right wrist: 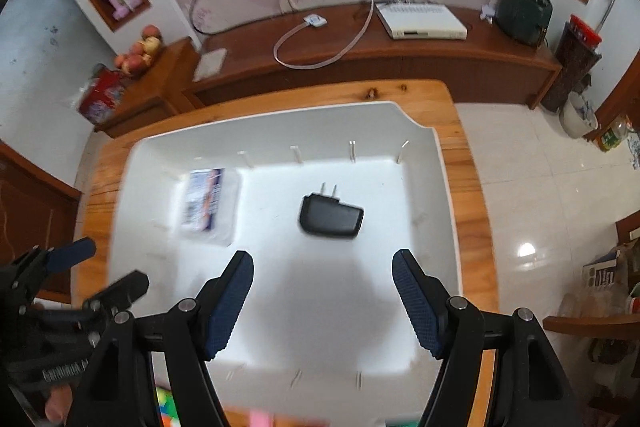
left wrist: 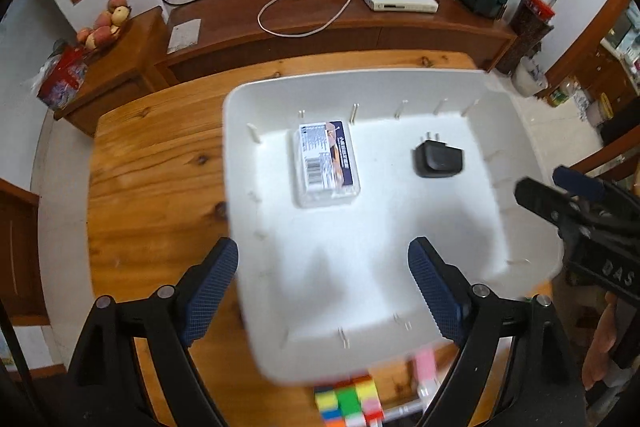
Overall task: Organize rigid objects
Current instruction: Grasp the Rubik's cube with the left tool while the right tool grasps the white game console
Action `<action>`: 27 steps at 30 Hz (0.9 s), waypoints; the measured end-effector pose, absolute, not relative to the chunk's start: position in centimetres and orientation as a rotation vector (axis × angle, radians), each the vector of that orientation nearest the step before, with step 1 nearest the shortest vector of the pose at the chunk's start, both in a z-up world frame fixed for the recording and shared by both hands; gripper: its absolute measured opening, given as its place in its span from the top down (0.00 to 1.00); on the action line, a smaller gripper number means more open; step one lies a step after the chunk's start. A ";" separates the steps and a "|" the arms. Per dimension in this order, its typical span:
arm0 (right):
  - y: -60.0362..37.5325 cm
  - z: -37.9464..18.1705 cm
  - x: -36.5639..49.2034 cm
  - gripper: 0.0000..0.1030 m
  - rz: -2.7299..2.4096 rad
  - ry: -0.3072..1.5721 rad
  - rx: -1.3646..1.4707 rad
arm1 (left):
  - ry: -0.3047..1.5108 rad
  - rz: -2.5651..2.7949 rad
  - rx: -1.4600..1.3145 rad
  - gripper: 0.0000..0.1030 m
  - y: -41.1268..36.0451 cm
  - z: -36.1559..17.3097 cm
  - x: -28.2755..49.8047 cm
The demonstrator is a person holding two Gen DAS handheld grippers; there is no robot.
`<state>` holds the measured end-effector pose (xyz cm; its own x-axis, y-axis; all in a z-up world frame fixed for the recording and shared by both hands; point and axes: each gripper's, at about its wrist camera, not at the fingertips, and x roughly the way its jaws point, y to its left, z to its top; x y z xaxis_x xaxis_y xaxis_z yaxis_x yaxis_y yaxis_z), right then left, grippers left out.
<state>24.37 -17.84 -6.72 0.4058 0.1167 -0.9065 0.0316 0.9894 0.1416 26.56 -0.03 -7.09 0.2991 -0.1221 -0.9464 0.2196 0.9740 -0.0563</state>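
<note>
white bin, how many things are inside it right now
2. A clear plastic box with a printed label lies flat toward the left of the white plastic bin; a black plug-in charger lies toward the right, apart from it. The bin's near edge is partly hidden.

The room is bright, a shiny light spot glares on the floor tiles point(right wrist: 526, 250), soft gray shadows lie inside the white tray point(right wrist: 440, 163), things near the bottom look smeared and blurry, and the round edges bend and go black.
</note>
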 end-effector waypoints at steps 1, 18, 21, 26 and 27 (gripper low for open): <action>-17.8 -5.7 23.2 0.29 0.065 1.136 0.147 | 1.235 -0.227 0.075 0.14 0.6 -6.0 25.7; -13.1 1.2 3.8 0.22 0.226 0.913 -0.002 | 1.151 -0.284 0.130 0.14 2.6 -1.2 13.8; -11.6 -1.1 1.7 0.22 0.246 0.903 -0.126 | 1.176 -0.292 0.152 0.14 2.2 -3.0 12.7; -10.5 -5.3 -0.2 0.22 0.308 0.912 -0.260 | 1.223 -0.312 0.128 0.14 1.2 -6.7 11.3; -10.2 -6.2 -0.5 0.22 0.330 0.915 -0.287 | 1.226 -0.311 0.125 0.14 1.1 -7.2 11.1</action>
